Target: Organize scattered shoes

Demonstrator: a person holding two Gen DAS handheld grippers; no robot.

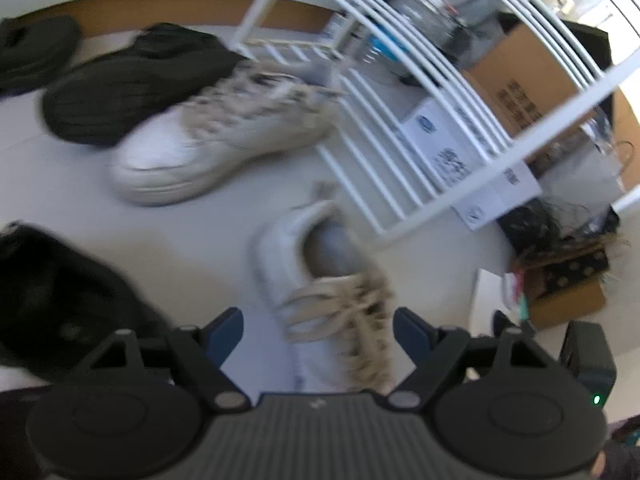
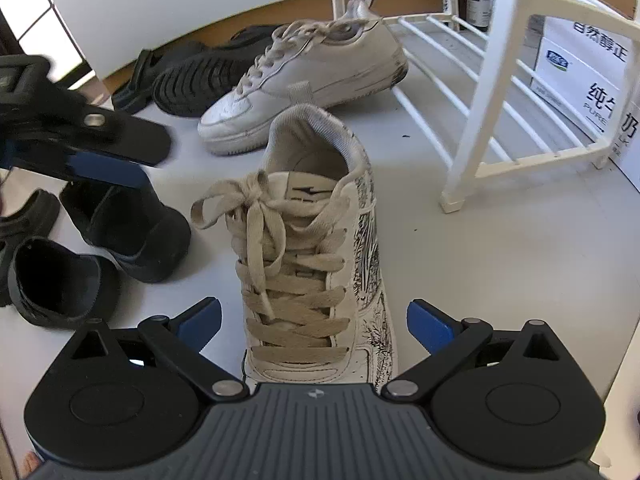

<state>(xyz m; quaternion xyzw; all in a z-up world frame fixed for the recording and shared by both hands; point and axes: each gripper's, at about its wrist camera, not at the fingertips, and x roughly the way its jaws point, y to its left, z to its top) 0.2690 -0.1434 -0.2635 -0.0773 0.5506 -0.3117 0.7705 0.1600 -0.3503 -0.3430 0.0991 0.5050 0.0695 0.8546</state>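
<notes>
A white sneaker with beige laces (image 2: 316,256) stands on the pale floor, toe toward me. My right gripper (image 2: 314,322) is open with its blue pads either side of the toe, not touching. The same sneaker (image 1: 320,280) lies below my left gripper (image 1: 318,330), which is open and empty above its laces. The matching white sneaker (image 2: 304,80) (image 1: 224,132) rests farther back beside the white shoe rack (image 2: 480,92) (image 1: 400,92). The left gripper shows at the left of the right wrist view (image 2: 80,140).
Black slip-on shoes (image 2: 96,256) sit left of the near sneaker, and another black shoe (image 1: 52,300) is near my left gripper. Black sandals (image 2: 192,76) (image 1: 120,88) lie behind the far sneaker. Cardboard boxes (image 1: 516,84) and white cartons (image 2: 584,80) stand behind the rack.
</notes>
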